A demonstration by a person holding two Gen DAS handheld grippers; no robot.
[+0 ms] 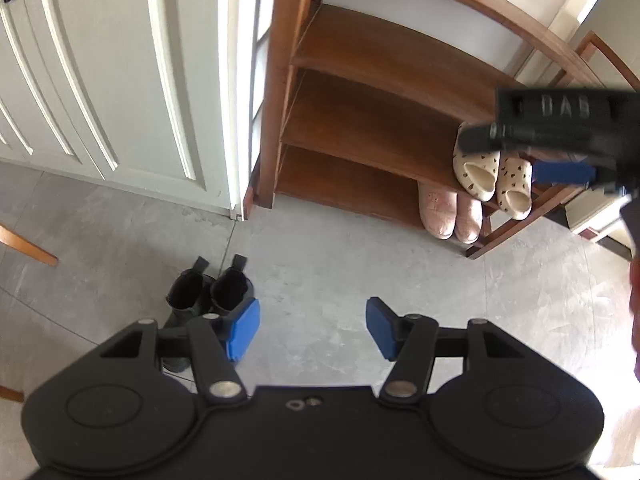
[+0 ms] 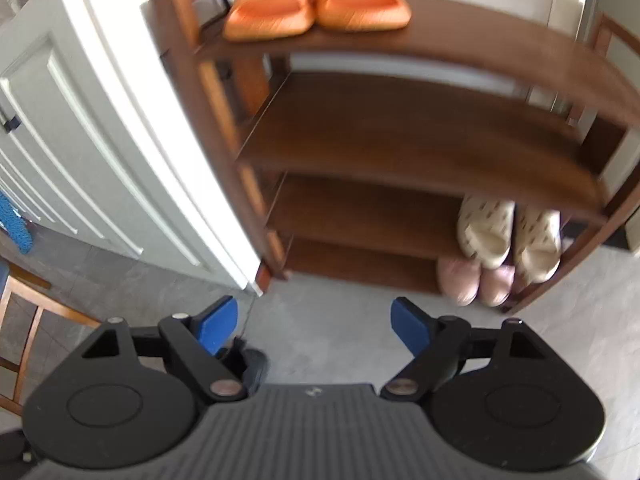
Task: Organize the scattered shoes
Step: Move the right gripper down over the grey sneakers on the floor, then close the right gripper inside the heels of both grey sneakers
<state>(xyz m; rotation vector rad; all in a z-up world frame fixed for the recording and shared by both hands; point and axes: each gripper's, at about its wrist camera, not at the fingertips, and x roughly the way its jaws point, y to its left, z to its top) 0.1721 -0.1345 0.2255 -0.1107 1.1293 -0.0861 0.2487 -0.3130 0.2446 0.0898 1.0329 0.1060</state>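
Two black boots (image 1: 208, 292) stand upright side by side on the grey floor, just left of my left gripper (image 1: 312, 328) and partly behind its left finger. That gripper is open with only floor between its blue pads. My right gripper (image 2: 316, 326) is open and empty too, facing the brown wooden shoe rack (image 2: 400, 136); one of its blue pads (image 1: 560, 173) shows in front of the rack's right side. Orange slippers (image 2: 316, 0) sit on the top shelf. Spotted cream slippers (image 1: 492, 180) sit on a low shelf at the right, pink slippers (image 1: 452, 212) on the shelf beneath them.
White panelled cabinet doors (image 1: 100, 80) stand left of the rack. A wooden chair (image 2: 24, 320) is at the far left, and its leg (image 1: 28, 248) reaches over the floor. Bare tile (image 1: 340, 264) lies between the boots and the rack. The rack's middle shelves (image 1: 380, 92) hold nothing at their left.
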